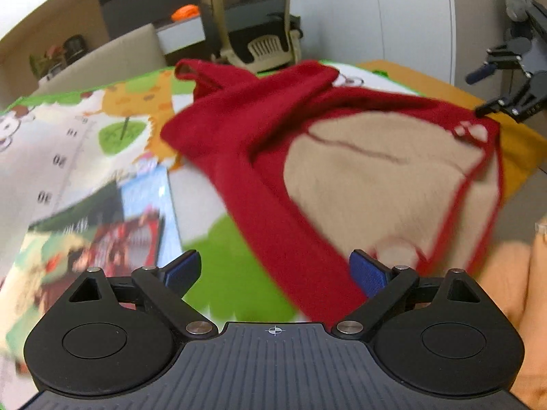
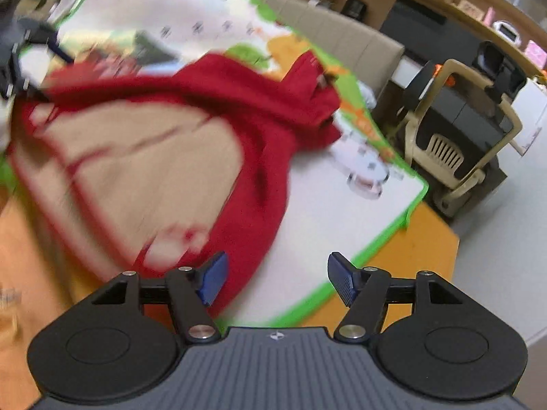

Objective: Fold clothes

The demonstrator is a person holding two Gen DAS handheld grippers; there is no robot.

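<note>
The left gripper (image 1: pixel 275 273) has its blue-padded fingers (image 1: pixel 367 273) spread wide with nothing between them. Just ahead of it and a little to its right lies the red fleece garment with a beige fuzzy lining (image 1: pixel 376 177) — spread out inside-up, one red sleeve running down toward the gap between the fingers. The garment rests on a colourful children's play mat with a green border and cartoon prints (image 1: pixel 85 143), which stretches away to the left of this claw.

The right gripper (image 2: pixel 277 278) is likewise wide open and empty. The same garment (image 2: pixel 136 164) sits ahead of it and to its left, its red edge just beside the left finger pad (image 2: pixel 213 278); whether they touch is unclear through the blur. Bare mat (image 2: pixel 324 232) lies straight ahead between the fingers — beyond it to the right stands a beige plastic chair (image 2: pixel 454 150).
</note>
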